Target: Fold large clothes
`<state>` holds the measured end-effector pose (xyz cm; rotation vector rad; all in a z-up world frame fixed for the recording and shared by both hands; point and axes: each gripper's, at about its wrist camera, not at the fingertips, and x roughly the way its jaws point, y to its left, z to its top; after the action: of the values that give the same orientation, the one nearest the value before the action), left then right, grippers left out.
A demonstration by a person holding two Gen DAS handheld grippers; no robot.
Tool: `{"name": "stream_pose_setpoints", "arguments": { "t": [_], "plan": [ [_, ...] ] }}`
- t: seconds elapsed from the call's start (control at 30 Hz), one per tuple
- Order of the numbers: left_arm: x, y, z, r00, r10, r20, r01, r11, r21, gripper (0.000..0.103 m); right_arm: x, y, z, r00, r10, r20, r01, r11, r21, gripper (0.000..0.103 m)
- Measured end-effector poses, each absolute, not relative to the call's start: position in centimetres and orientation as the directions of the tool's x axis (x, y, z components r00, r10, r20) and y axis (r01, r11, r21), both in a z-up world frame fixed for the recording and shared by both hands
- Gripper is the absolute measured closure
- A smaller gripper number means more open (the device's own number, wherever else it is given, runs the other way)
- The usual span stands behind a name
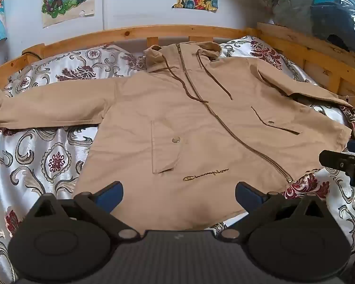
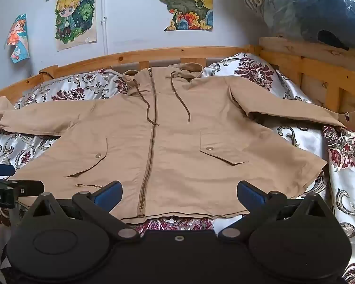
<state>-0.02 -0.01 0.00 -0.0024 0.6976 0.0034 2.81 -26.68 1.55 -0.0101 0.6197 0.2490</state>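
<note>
You have one tan hooded jacket [image 2: 172, 142] lying face up and spread flat on the patterned bedspread [image 2: 352, 189], zipped shut, hood toward the wooden bed rail [image 2: 153, 55] and hem toward you; that layout looks deliberate, since a flat, closed garment gives you clean lines to fold along. Both sleeves stretch out sideways, the left sleeve [image 1: 47, 105] toward one edge of the bed and the right sleeve [image 2: 284, 101] toward the other, so either can be brought across the body first. Your left gripper [image 1: 178, 195] hovers over the hem near the embroidered logo [image 1: 206, 174], its jaws spread wide with nothing between them. Your right gripper [image 2: 178, 195] hangs over the hem by the bottom of the zipper [image 2: 151, 146], also spread wide and empty. Neither one touches the cloth that I can see. Count what you have: one jacket, two sleeves, two flap pockets each with one snap, two drawcords, one zipper. No fold is made yet.
</note>
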Motion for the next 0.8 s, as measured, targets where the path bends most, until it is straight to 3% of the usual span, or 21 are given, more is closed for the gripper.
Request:
{"name": "stream_pose_setpoints", "arguments": {
  "t": [0.8],
  "plan": [
    [-0.02, -0.07, 0.49, 0.766, 0.009, -0.643, -0.001, 1.000, 0.012, 0.001, 2.95, -27.10, 1.40, 0.781, 0.232, -0.579, -0.230, 0.970, 0.079, 0.001]
  ]
}}
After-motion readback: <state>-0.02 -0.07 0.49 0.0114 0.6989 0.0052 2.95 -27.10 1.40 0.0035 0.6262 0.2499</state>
